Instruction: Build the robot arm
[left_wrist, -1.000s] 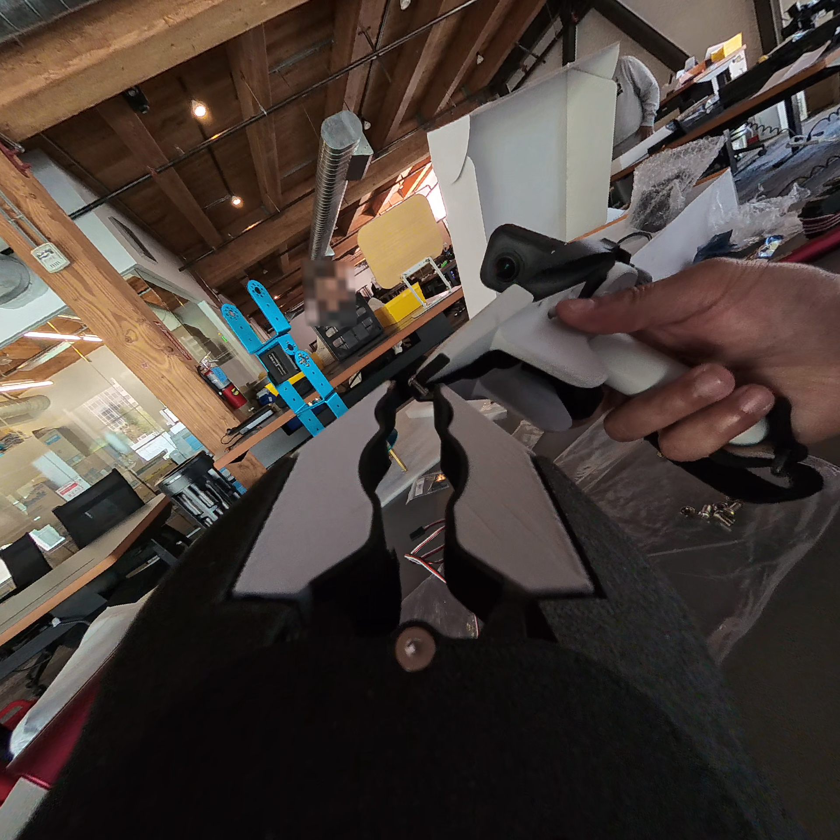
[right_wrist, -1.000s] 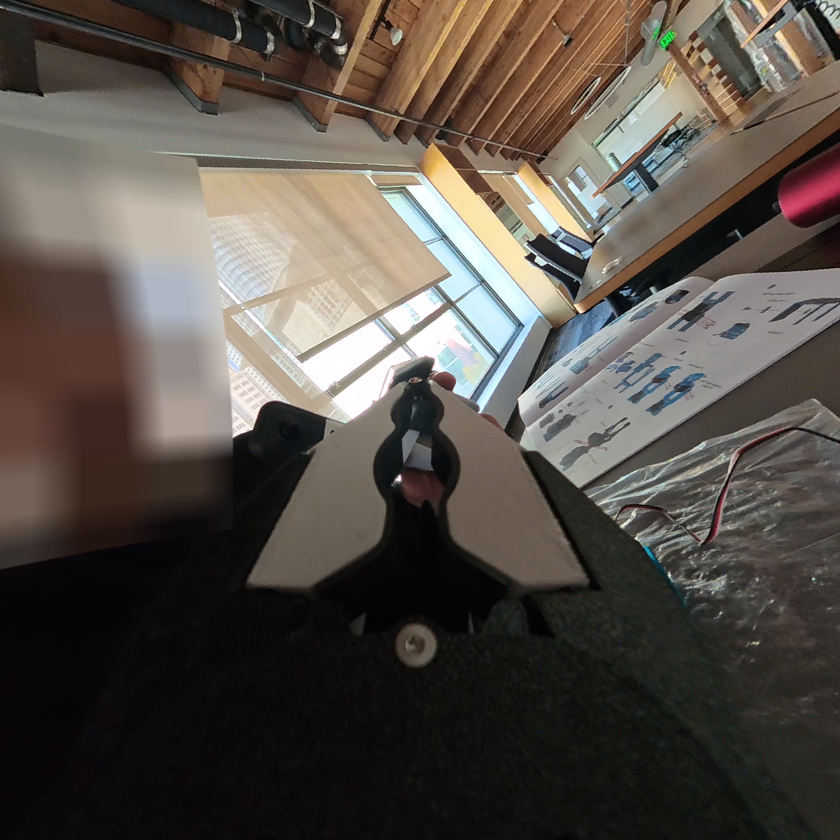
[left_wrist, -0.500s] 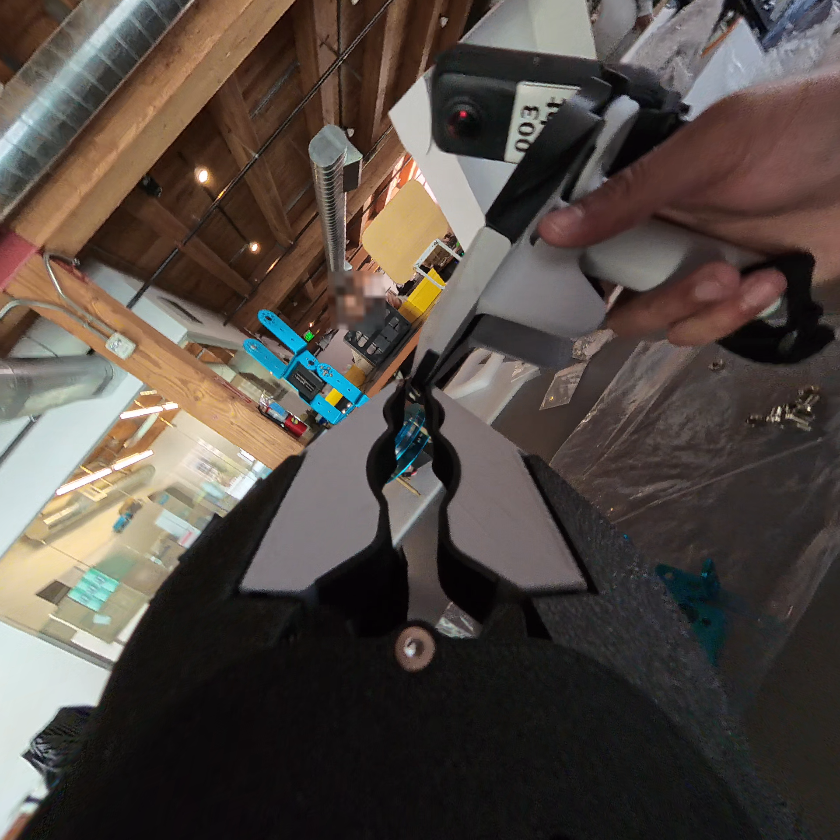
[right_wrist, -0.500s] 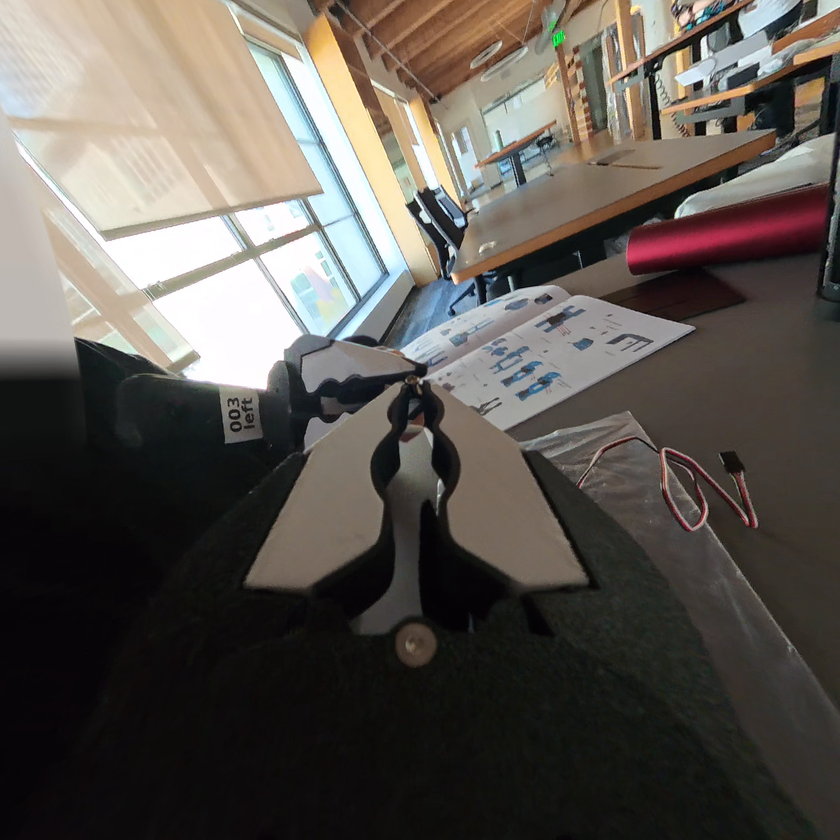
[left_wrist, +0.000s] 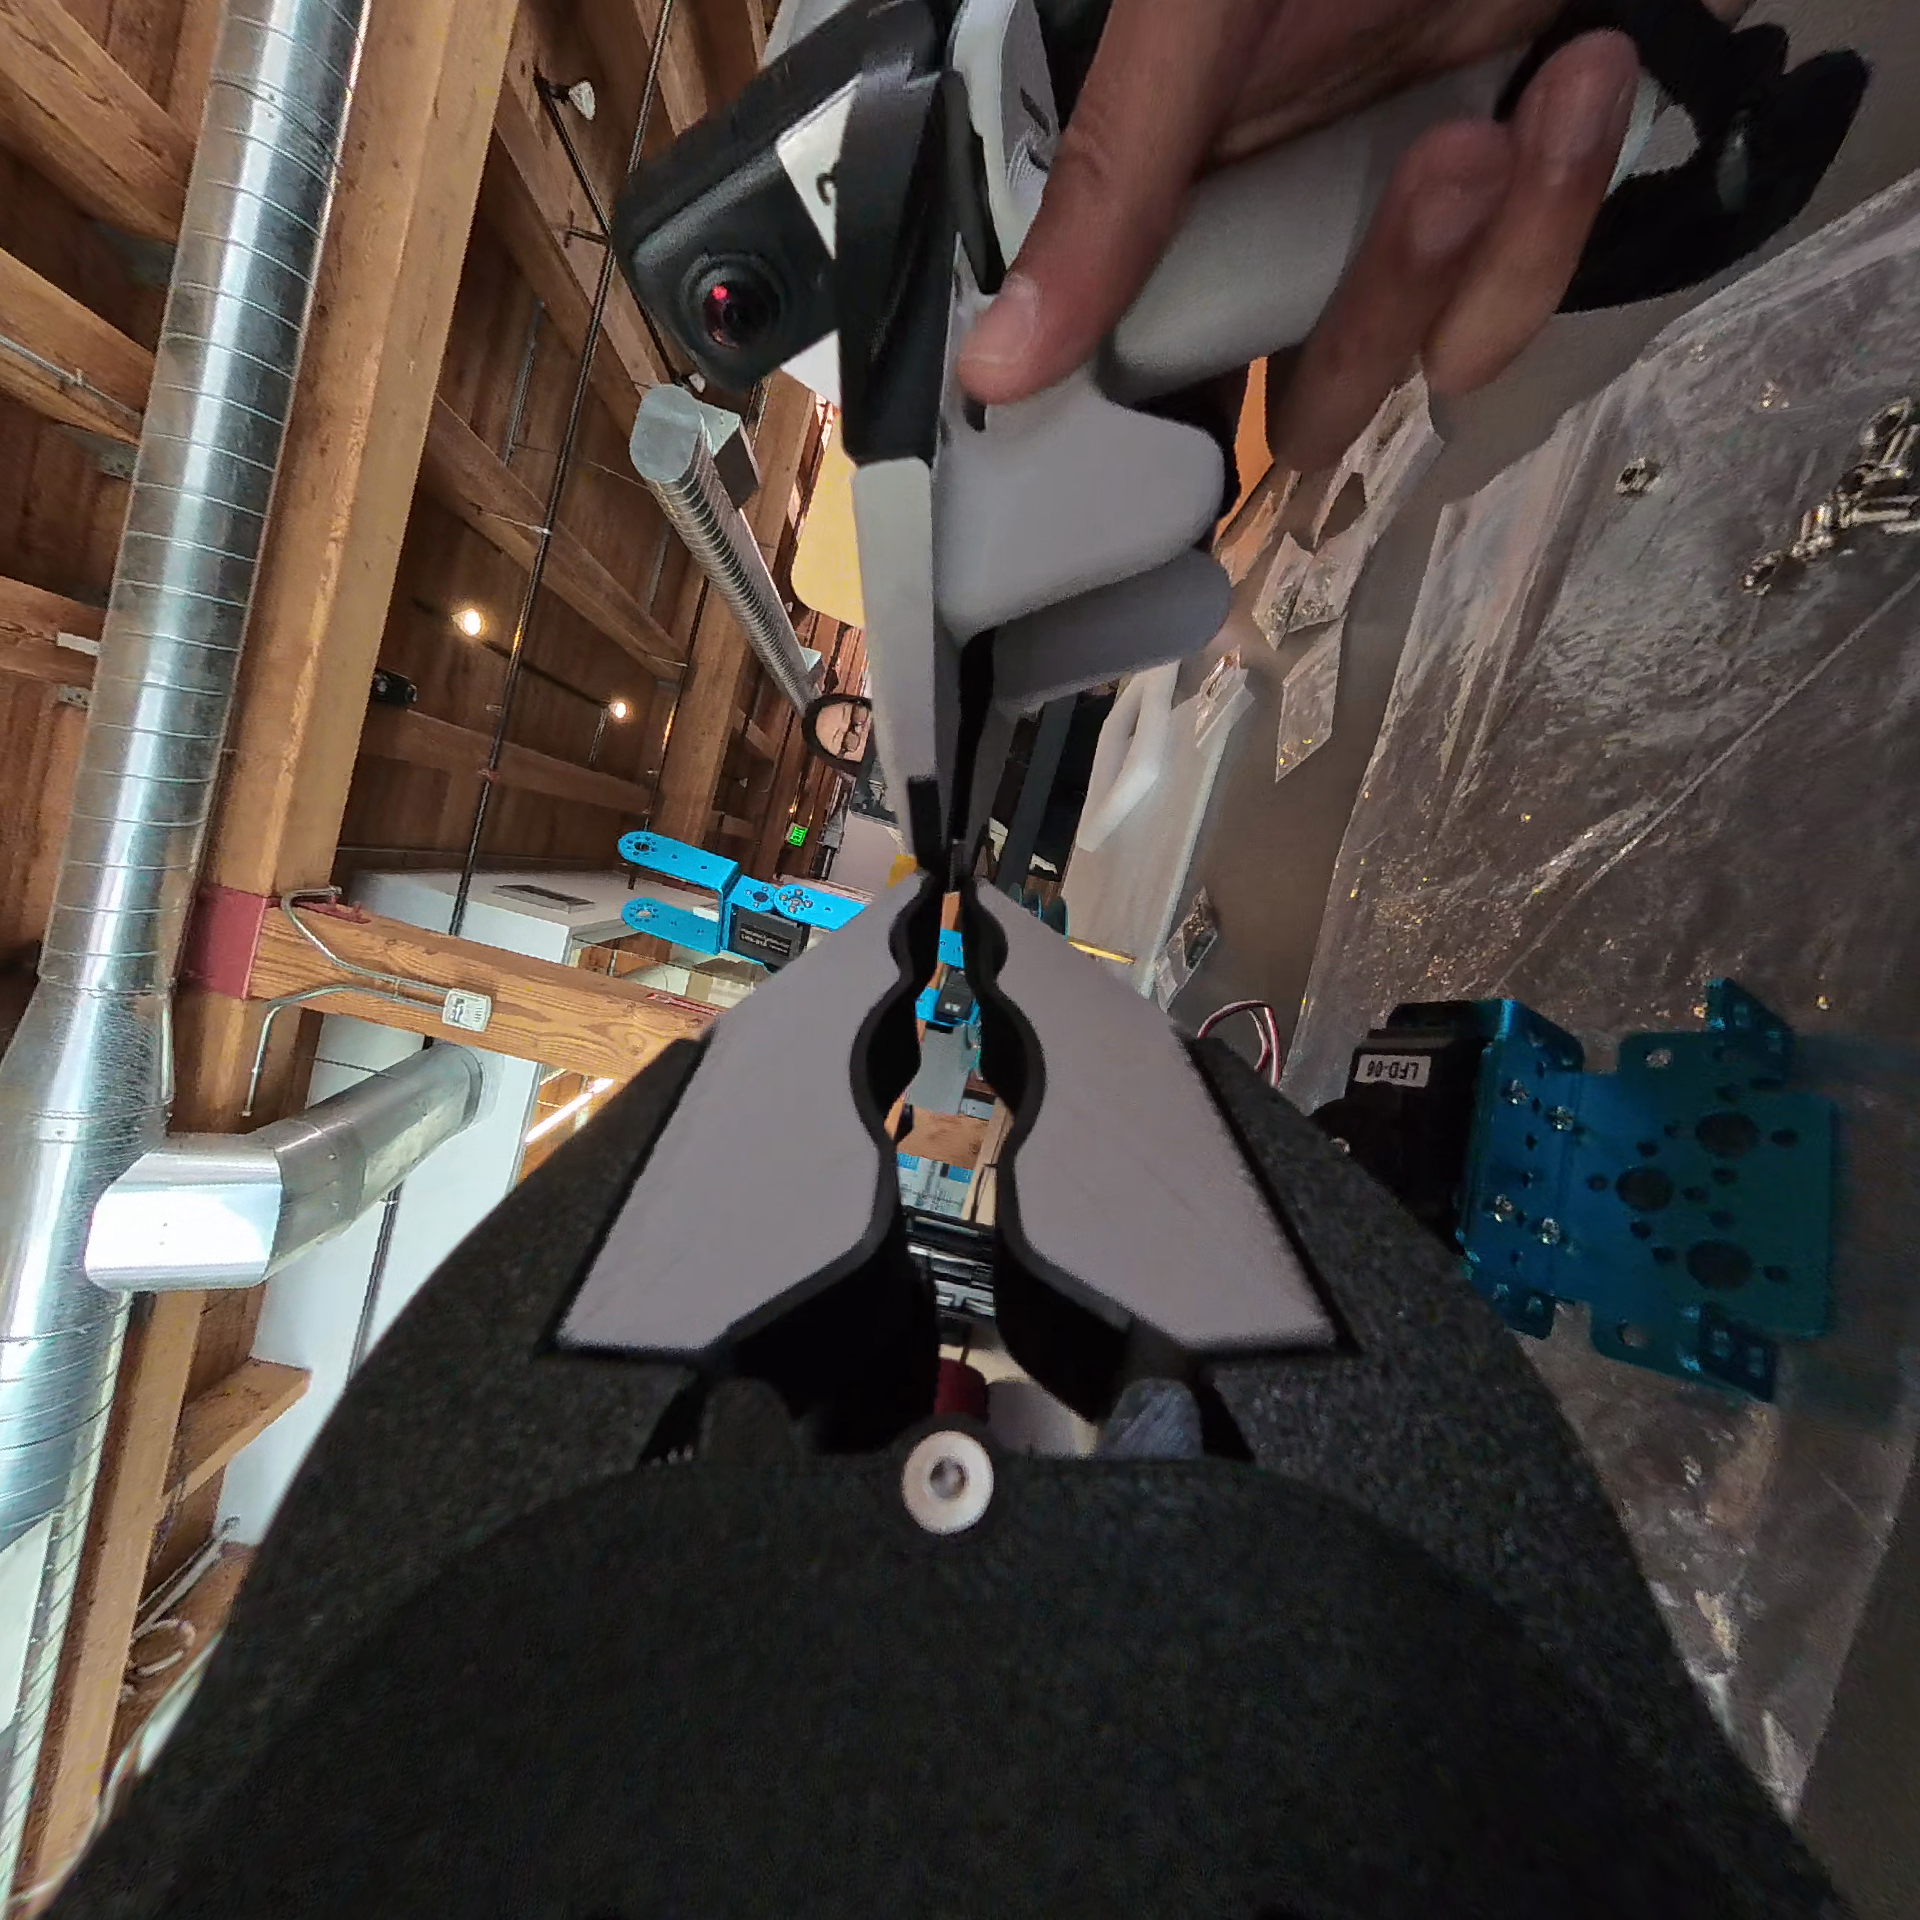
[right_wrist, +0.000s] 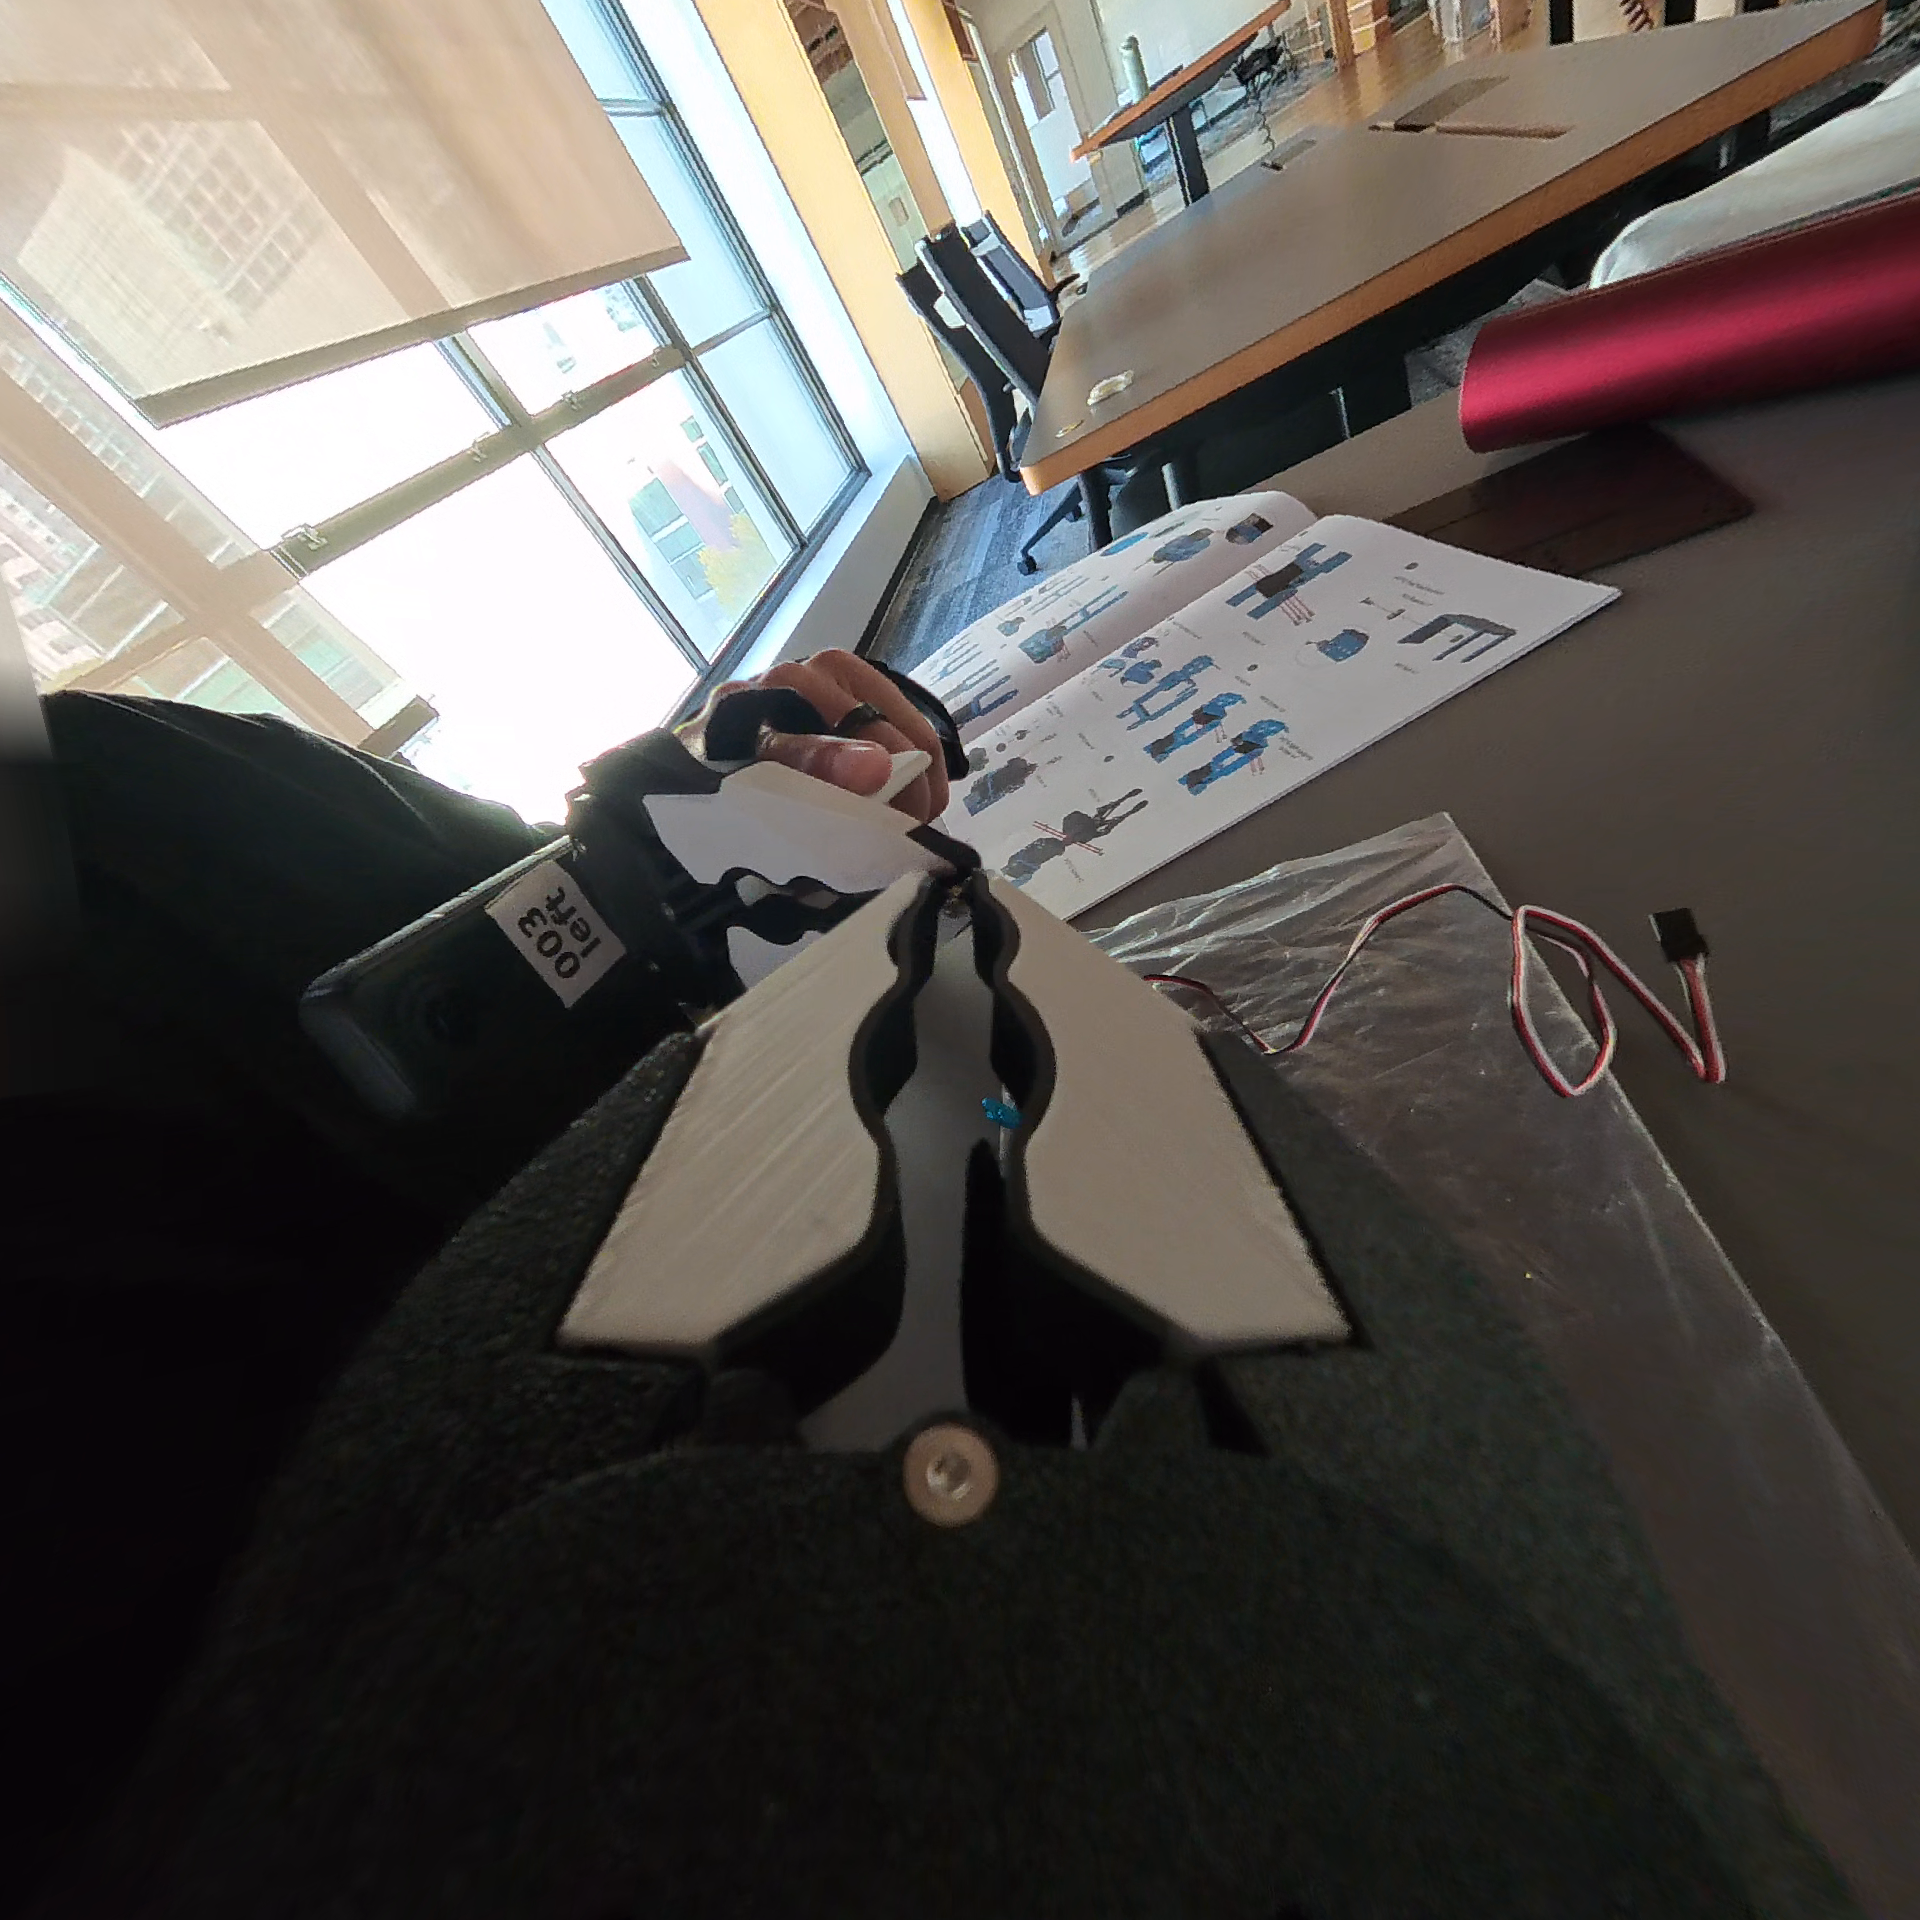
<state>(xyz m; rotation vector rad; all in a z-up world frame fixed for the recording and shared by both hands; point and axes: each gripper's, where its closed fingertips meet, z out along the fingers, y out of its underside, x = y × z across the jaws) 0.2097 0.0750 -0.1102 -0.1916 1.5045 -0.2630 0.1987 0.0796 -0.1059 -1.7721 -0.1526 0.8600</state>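
Left gripper (left_wrist: 943, 896) and right gripper (right_wrist: 951, 891) are held tip to tip above the table (right_wrist: 1714, 790), both nearly closed; any held object cannot be told.

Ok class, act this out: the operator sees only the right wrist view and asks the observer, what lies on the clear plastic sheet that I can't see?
Observer: A blue metal bracket with a black servo at one end lies on the plastic sheet, beside the left gripper.
Operator: Any loose hardware?
Observer: Yes, a small heap of silver fasteners lies farther off on the sheet.
Operator: What holds my gripper?
Observer: A hand wraps the white handle of the right gripper, whose jaws meet the left gripper's tip to tip.
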